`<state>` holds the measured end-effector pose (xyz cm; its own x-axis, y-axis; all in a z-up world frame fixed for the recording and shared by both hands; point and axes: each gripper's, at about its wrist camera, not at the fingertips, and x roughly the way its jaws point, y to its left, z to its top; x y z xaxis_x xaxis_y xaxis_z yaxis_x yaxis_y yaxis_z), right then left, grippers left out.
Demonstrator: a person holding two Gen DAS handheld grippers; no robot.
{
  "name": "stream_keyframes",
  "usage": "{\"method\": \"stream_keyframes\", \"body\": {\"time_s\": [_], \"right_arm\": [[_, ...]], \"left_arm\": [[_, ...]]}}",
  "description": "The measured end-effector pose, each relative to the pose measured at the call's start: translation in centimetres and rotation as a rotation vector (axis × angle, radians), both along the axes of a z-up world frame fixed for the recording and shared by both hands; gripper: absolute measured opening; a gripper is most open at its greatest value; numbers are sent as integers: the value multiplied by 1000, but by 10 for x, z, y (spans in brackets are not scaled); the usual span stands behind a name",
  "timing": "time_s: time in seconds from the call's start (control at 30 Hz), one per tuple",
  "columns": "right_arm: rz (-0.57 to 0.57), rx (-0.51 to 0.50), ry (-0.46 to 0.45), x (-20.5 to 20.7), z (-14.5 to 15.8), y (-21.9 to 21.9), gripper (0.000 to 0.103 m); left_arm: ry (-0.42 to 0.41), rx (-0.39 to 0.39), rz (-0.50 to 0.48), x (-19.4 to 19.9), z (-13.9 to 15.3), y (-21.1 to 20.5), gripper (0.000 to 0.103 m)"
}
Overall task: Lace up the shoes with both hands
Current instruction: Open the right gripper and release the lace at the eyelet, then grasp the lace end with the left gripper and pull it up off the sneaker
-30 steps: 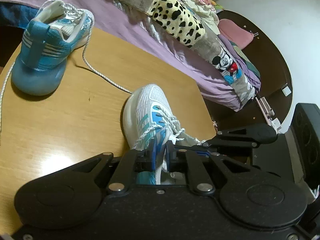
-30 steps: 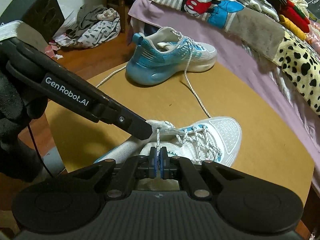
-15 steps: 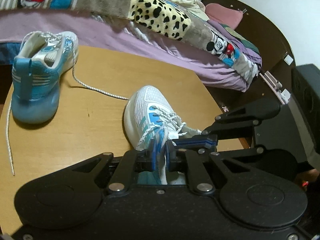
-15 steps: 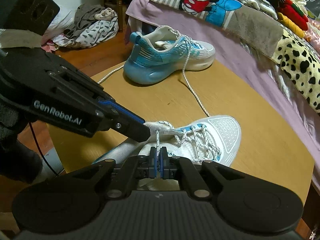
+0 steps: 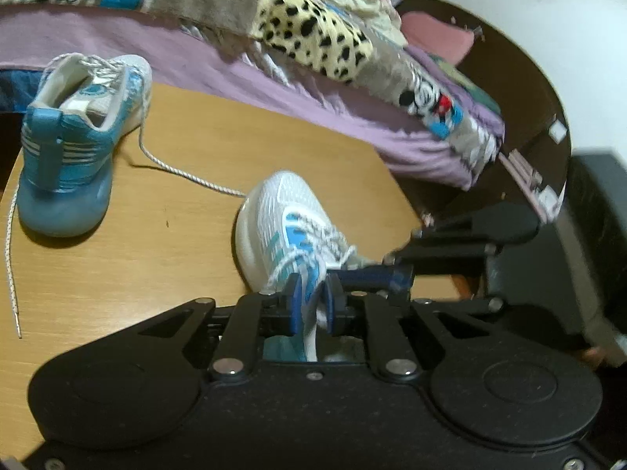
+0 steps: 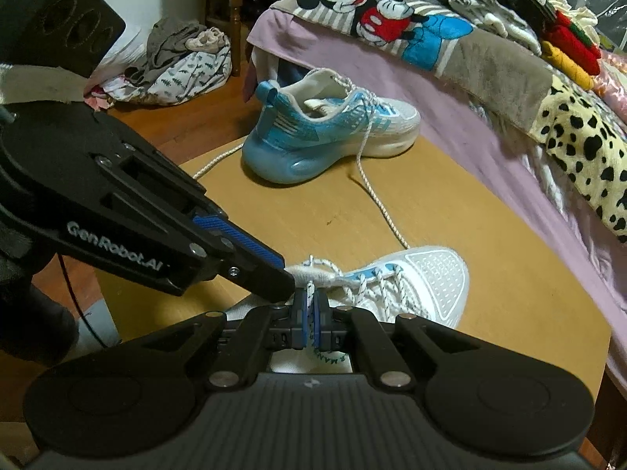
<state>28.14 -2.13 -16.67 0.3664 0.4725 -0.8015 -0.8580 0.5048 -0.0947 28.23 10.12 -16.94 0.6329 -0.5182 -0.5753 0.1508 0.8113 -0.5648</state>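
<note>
Pinching the lace [image 6: 310,293] tight, the right gripper [image 6: 309,323] sits low middle; the left gripper [image 5: 313,301], jaws just opening around the shoe's [image 6: 423,278] tongue [image 6: 313,274], reaches in from the left.

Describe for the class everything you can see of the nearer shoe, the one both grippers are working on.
The nearer shoe is a white mesh trainer with light-blue side stripes and a thick white sole, resting upright on the wooden table, toe pointing away from the grippers. Speckled white laces criss-cross its eyelets. The right gripper pinches one lace at the tongue; the left gripper, jaws just opened slightly, straddles another strand.
</note>
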Motion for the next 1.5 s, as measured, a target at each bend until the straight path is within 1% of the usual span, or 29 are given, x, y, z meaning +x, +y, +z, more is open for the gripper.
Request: {"method": "stream_keyframes", "body": {"time_s": [0.03,0.07,0.13,0.2,0.3,0.33,0.53,0.57,0.7,0.77,0.83,0.9,0.97,1.0,1.03,1.1,1.13,1.17,1.27,1.33,1.4,1.5], "right_arm": [[-1,2,-2,0,0,0,5],[-5,5,-5,1,2,1,5],[-7,12,-5,1,3,2,5],[-6,12,-10,1,3,2,5],[-7,14,-19,0,2,2,5],[-7,15,-22,0,1,2,5],[-6,24,-21,-1,0,3,5],[-7,27,-20,-1,0,2,5],[-11,39,-23,-2,-1,1,5],[-10,40,-26,-3,-1,1,5],[-8,40,-31,-3,-1,1,5],[-9,39,-35,-4,-2,0,5],[-15,38,-37,-5,-1,-1,6],[-18,36,-41,-6,-1,-2,8],[-20,35,-45,-6,-1,-4,12],[-28,38,-60,-7,1,-9,33],[-36,39,-70,-8,2,-11,35],[-44,40,-79,-8,4,-15,35],[-70,48,-90,-8,6,-24,35],[-94,67,-76,-6,6,-32,36],[-116,84,-66,-5,7,-40,36],[-146,79,-68,-4,5,-49,39]], "left_arm": [[2,-27,25,0,0,4,26],[12,-64,60,1,-2,9,27],[52,-159,119,2,-10,18,27],[86,-239,157,3,-17,23,27],[122,-334,198,4,-25,27,26],[132,-353,212,5,-26,27,26],[175,-415,258,8,-33,25,14],[181,-417,260,9,-34,24,11],[192,-430,267,8,-36,22,8],[192,-436,275,8,-37,22,3],[185,-426,269,7,-35,19,0],[172,-398,255,7,-32,17,0],[151,-357,245,5,-27,15,0],[136,-331,241,5,-24,13,0],[116,-298,234,5,-21,11,0],[79,-226,217,5,-14,6,0],[57,-180,206,4,-9,3,0],[44,-153,202,3,-7,1,0],[30,-123,201,2,-6,-1,0],[26,-117,206,2,-5,0,0],[9,-93,207,1,-2,0,0],[-2,-87,218,0,1,3,0]]}}
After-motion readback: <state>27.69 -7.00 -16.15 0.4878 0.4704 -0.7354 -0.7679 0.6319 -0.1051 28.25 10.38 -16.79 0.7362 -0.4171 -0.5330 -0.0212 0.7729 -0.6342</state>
